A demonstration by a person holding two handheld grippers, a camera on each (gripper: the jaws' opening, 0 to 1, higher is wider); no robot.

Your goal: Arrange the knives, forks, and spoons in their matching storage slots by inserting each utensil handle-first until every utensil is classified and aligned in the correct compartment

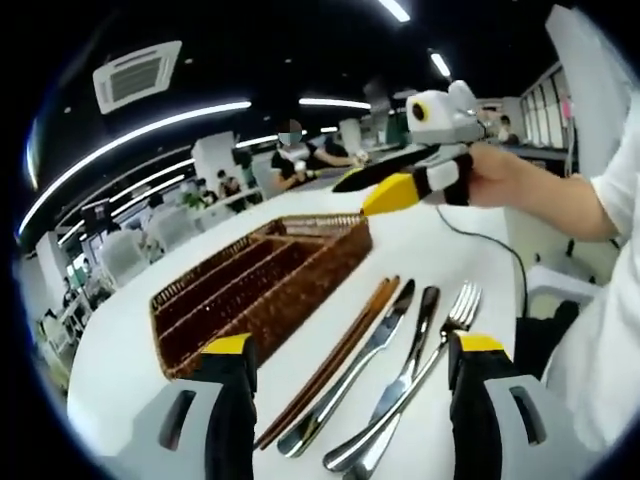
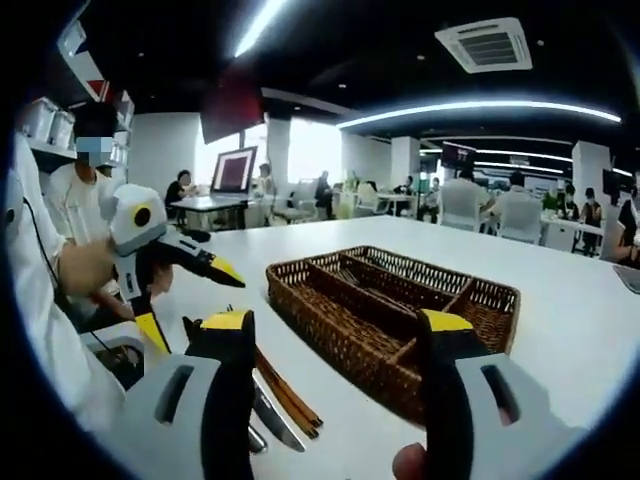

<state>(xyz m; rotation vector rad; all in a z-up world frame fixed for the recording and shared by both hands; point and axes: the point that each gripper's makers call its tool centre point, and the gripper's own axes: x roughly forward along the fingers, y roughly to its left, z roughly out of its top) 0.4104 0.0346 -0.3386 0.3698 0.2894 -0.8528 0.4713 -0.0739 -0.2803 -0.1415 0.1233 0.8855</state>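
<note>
A brown wicker cutlery tray with long compartments stands on the white table. Just right of it, side by side, lie brown chopsticks, a steel knife, a spoon and a fork. My left gripper hangs open over their near ends with nothing between its jaws. The right gripper is held in a hand above the table's far side, open. In the right gripper view the tray lies ahead of my open right gripper, with the chopsticks low left and the left gripper beyond.
A black cable trails across the table toward the person's sleeve at right. Other tables, chairs and seated people fill the room behind. The table edge curves close on the tray's left.
</note>
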